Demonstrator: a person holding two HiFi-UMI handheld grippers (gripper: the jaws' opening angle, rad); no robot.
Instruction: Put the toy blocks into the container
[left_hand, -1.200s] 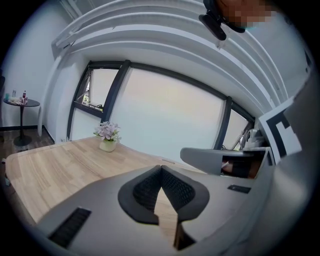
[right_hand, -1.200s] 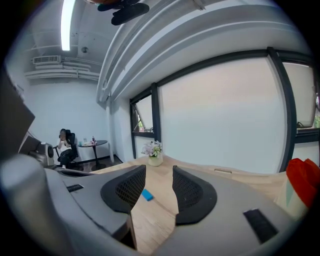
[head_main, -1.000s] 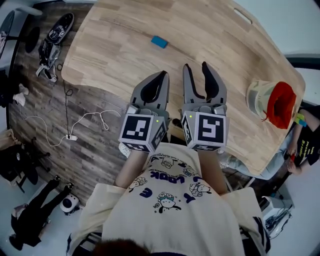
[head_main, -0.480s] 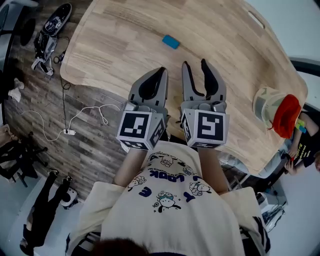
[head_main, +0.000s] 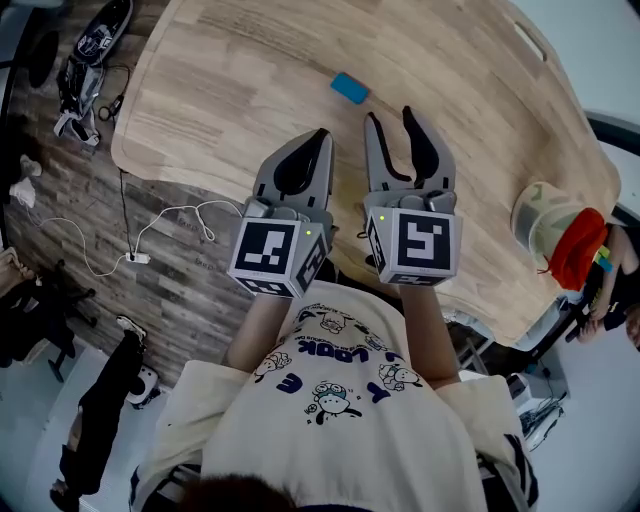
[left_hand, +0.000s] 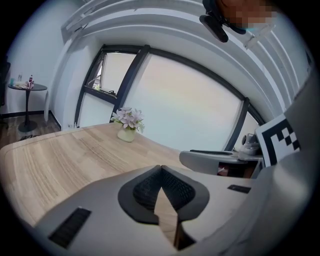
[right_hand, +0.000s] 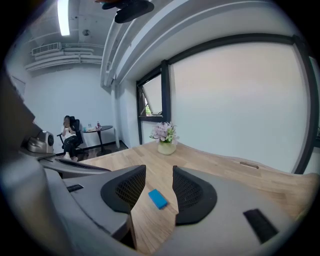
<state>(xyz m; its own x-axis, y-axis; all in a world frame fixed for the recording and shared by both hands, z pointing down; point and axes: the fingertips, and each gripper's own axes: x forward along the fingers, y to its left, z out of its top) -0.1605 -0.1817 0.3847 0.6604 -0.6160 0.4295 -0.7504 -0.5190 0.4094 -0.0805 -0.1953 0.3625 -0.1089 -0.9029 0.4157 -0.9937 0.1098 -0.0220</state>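
One blue block (head_main: 350, 87) lies flat on the wooden table (head_main: 230, 80), a short way beyond both grippers. In the right gripper view the blue block (right_hand: 158, 198) shows in the gap between the open jaws, farther out on the table and touching neither pad. My right gripper (head_main: 392, 118) is open and empty. Beside it on the left, my left gripper (head_main: 319, 135) is shut with its tips meeting on nothing (left_hand: 160, 167). The cream container (head_main: 545, 215), with something red (head_main: 575, 250) at its mouth, stands near the table's right edge.
A small vase of flowers (right_hand: 165, 144) stands at the far side of the table. A person's hand and sleeve (head_main: 610, 265) are just past the container. Another person (right_hand: 70, 136) sits at a round table far off. Shoes (head_main: 95, 45) and a cable (head_main: 150, 235) lie on the floor left.
Both grippers have edged forward over the table and their tips are a little nearer the blue block. The jaws stand as before.
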